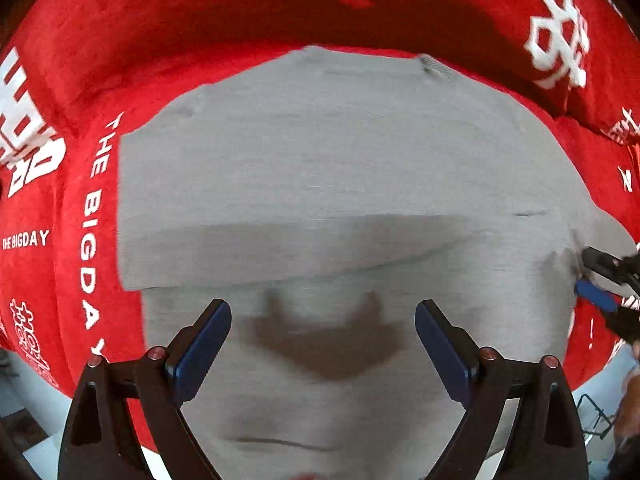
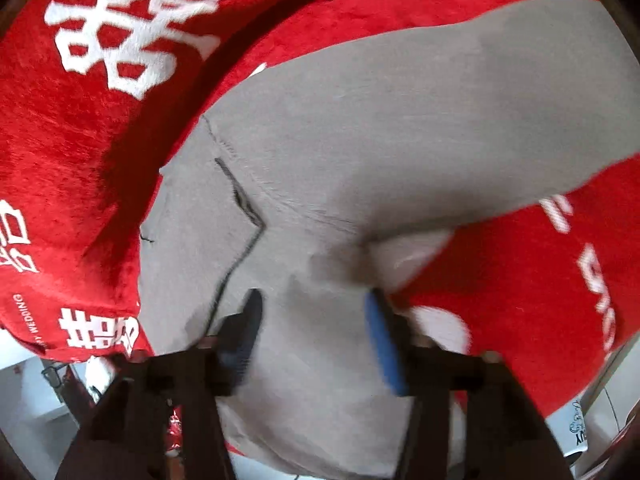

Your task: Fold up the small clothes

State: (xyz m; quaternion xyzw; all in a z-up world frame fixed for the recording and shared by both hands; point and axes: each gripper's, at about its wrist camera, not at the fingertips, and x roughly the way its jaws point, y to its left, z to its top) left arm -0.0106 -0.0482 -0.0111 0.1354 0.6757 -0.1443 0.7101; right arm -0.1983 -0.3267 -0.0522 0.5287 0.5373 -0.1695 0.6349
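Grey knit garment (image 1: 320,168) lies spread on the red blanket (image 1: 80,80) with white lettering, one flap already folded across its middle. Left gripper (image 1: 323,344) points straight down over the garment's near half, jaws spread wide, nothing between the pads, only its shadow on the cloth. Right gripper (image 2: 314,324) sits at the garment's edge, jaws apart with loose grey fabric bunched between them; pads don't look clamped, though the view is blurred.
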